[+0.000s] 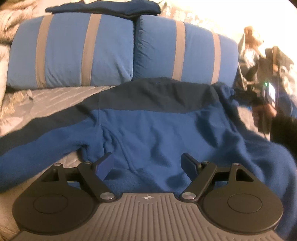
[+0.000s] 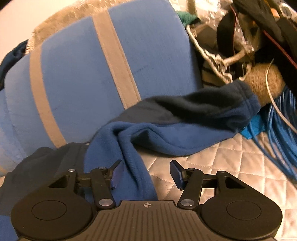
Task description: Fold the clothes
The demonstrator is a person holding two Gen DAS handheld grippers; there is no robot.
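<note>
A blue fleece sweater (image 1: 154, 129) with a dark navy yoke lies spread on a grey quilted bed cover (image 1: 55, 100). My left gripper (image 1: 148, 163) is open, its fingers hovering over the sweater's lower body. One sleeve stretches out to the left (image 1: 27, 146). In the right wrist view my right gripper (image 2: 146, 172) is open just above the sweater's edge (image 2: 137, 166). The other sleeve (image 2: 194, 118) bends away to the right, its cuff (image 2: 248, 100) at the bed's clutter. In the left wrist view the right gripper (image 1: 267, 96) shows at the far right.
Two blue pillows with grey stripes (image 1: 74, 52) (image 1: 185, 53) stand behind the sweater. A folded dark navy garment (image 1: 104, 8) lies on top of them. Blue cables (image 2: 278, 133), straps and bags (image 2: 250, 37) pile up at the right. The quilted cover (image 2: 213, 176) lies under my right gripper.
</note>
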